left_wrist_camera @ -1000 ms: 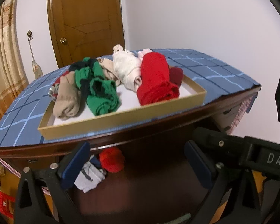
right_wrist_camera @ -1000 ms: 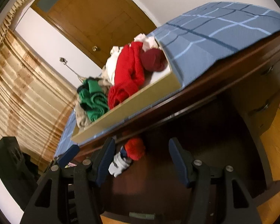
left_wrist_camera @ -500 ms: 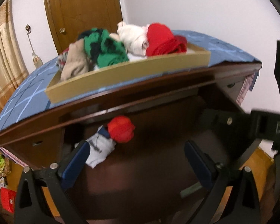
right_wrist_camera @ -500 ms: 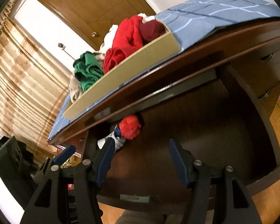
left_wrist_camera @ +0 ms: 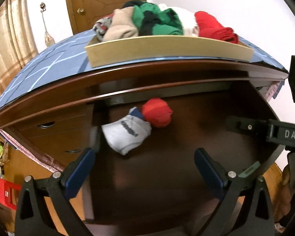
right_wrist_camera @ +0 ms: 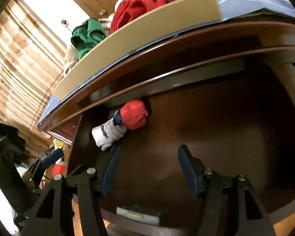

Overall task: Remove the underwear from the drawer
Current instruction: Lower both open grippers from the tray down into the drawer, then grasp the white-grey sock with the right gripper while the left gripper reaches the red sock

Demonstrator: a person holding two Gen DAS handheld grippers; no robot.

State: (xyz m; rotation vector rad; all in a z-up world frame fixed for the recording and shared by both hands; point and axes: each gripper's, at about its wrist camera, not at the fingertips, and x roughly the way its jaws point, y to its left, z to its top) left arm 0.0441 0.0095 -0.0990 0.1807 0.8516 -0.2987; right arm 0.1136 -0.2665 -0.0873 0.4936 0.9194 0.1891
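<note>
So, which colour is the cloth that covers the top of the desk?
The cloth is blue with a light-blue grid of lines; the left wrist view shows it best.

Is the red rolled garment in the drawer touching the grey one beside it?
Touching. The left wrist view shows the red roll pressed against the grey garment, no gap between them.

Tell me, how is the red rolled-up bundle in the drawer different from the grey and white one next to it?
The red rolled-up bundle is round like a ball; the grey and white bundle is longer and flatter. The red one lies further back under the desk top; the grey one lies nearer the open grippers. Both are soft cloth, touch each other, and are not yet picked up.
</note>
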